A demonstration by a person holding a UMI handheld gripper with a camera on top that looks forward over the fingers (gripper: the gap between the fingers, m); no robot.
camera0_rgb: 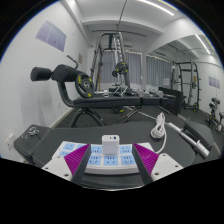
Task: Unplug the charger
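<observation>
One white power strip (108, 160) lies crosswise between the open fingers of the hand-held gripper (108, 165). One white charger (109, 140) stands upright in it on the worktop (60, 140).

The tool (106, 163) stands with its two purple-padded fingers (72, 157) apart, and the white power strip with blue-lit sockets (107, 157) fills nearly the whole gap between them, leaving thin slots at either side. A small white boxy charger (109, 140) rises from the strip just ahead, blocking a straight path forward. To its right a white cable (161, 127) curls across the dark desk (55, 140). The desk's left part lies open. Beyond, a black padded gym bench (85, 95) stands well apart.
</observation>
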